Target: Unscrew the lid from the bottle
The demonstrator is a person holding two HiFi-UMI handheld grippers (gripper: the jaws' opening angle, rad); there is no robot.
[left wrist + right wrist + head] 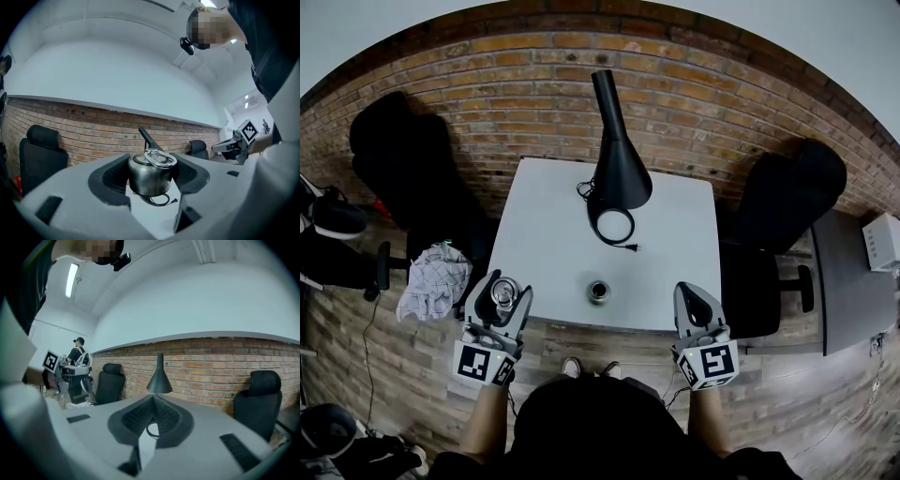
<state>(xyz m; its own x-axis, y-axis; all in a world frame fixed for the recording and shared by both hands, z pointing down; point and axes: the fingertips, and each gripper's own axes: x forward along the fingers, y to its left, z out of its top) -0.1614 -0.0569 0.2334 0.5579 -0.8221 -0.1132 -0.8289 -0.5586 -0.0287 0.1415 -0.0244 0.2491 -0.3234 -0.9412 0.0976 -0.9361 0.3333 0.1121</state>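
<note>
- The left gripper (511,284) is clamped on the lid (149,177), a short steel cap with a wire ring on top, one jaw pad on each side of it.
- The lid is off the bottle (598,292) and held in the air over the near left corner of the white table (544,234).
- The bottle stands upright on the table close to the near edge, about midway along it, with its dark mouth uncovered. It is well apart from both grippers.
- The right gripper (686,291) is clenched with nothing in it, jaws pressed together, and sits at the table's near right corner.
- A black cone-shaped lamp (617,178) rests at the far edge, and its looped cord (614,226) lies on the table between the lamp and the bottle.
- A checked cloth (434,281) lies off the table's left edge, beside the left gripper.
- Black chairs (787,187) flank the table in front of a brick wall (722,103).
</note>
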